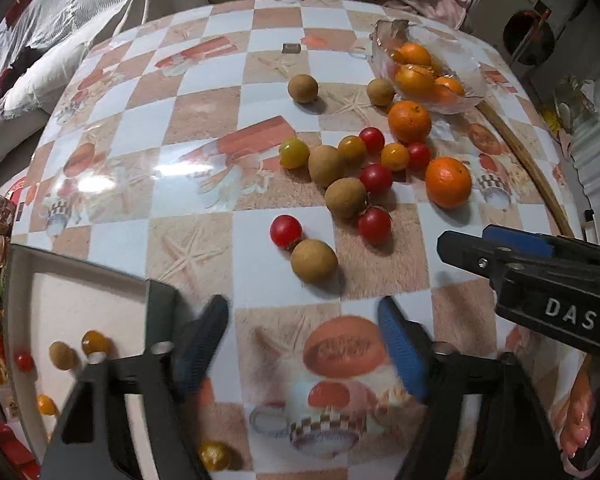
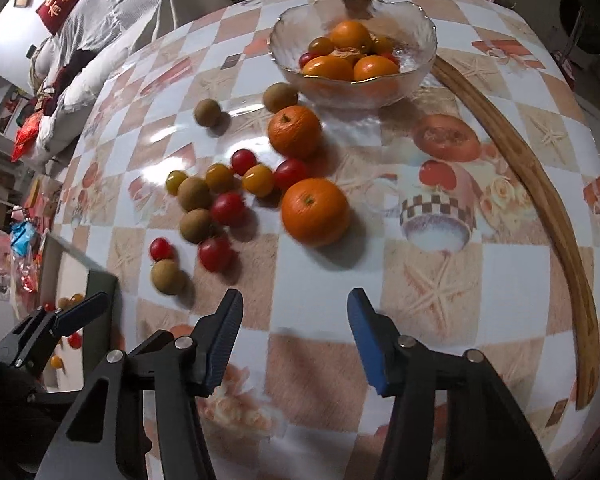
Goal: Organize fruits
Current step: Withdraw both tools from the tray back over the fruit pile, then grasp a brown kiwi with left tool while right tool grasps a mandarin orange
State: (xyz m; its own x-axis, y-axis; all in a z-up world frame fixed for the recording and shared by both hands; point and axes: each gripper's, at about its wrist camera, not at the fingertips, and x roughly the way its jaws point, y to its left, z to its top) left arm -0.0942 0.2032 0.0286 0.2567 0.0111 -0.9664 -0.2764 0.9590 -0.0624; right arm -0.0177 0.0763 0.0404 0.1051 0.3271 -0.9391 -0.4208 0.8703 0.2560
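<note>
Loose fruit lies on the checkered table: two oranges (image 1: 448, 182) (image 2: 315, 212), red cherry tomatoes (image 1: 286, 231), yellow ones (image 1: 294, 153) and brown longans (image 1: 314, 261). A glass bowl (image 2: 352, 80) at the back holds oranges and small tomatoes; it also shows in the left wrist view (image 1: 466, 80). A white tray (image 1: 84, 300) at the left holds a few small fruits. My left gripper (image 1: 303, 334) is open and empty, just short of the nearest longan. My right gripper (image 2: 294, 320) is open and empty, in front of the near orange (image 2: 315, 212); it shows in the left wrist view (image 1: 480, 252).
A curved wooden strip (image 2: 548, 208) lies along the table's right side. A yellow tomato (image 1: 214, 455) sits near the front edge beside the tray. Bedding and clothes lie beyond the far table edge.
</note>
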